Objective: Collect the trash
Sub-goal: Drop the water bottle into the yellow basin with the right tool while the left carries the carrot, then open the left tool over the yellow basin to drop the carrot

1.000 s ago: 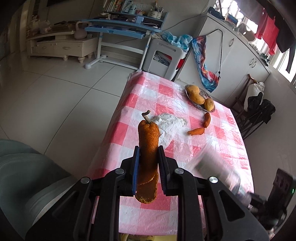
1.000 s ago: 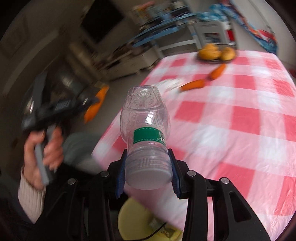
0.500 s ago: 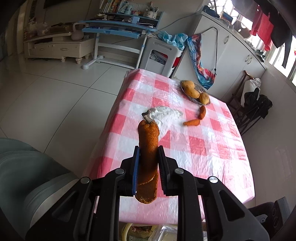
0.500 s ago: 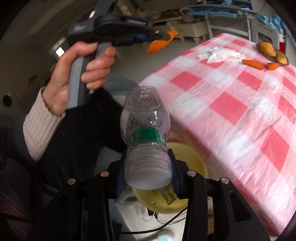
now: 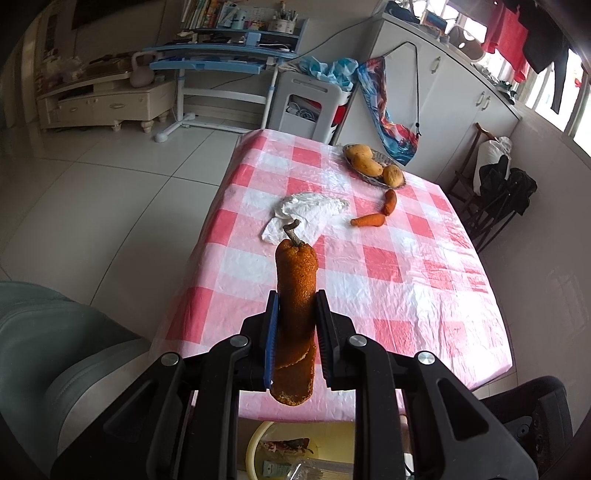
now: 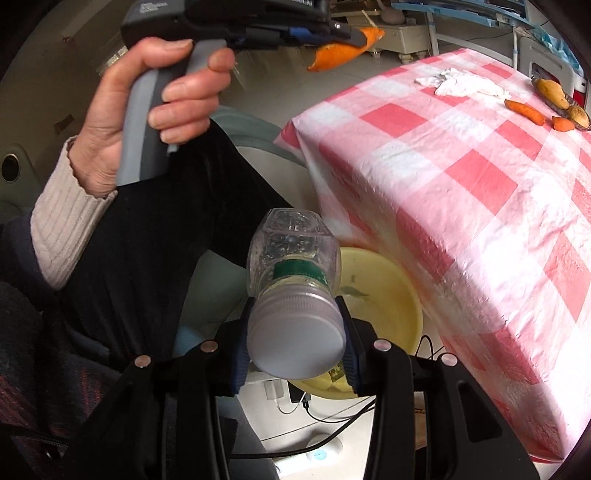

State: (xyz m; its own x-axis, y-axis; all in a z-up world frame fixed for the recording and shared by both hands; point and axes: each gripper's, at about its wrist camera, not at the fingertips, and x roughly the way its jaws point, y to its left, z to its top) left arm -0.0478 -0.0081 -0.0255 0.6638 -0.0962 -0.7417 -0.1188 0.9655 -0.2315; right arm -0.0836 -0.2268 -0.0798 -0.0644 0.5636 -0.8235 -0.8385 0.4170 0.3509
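My left gripper (image 5: pixel 295 306) is shut on an orange peel (image 5: pixel 297 280) with a curled dry stem, held upright just short of the near edge of the pink checked table (image 5: pixel 406 295). In the right wrist view a hand (image 6: pixel 155 92) holds that left gripper (image 6: pixel 332 31) high up, the peel (image 6: pixel 340 51) sticking out of it. My right gripper (image 6: pixel 293 314) is shut on a clear plastic bottle (image 6: pixel 291 254) with a white cap and green band, above a yellow basin (image 6: pixel 388 295) on the floor beside the table. A crumpled white tissue (image 5: pixel 306 212) lies on the table.
Two carrot pieces (image 5: pixel 369 220) and a basket of yellow-brown produce (image 5: pixel 373 166) sit at the far right of the table. The basin's rim (image 5: pixel 255 439) shows below the table edge, with scraps inside. A grey-green seat (image 5: pixel 55 350) stands left. Cables (image 6: pixel 325 417) run under the basin.
The right gripper swung with the bottle from over the tabletop to beyond its edge, above the yellow basin. The left gripper drew back from the table with the peel, bringing the basin into view below.
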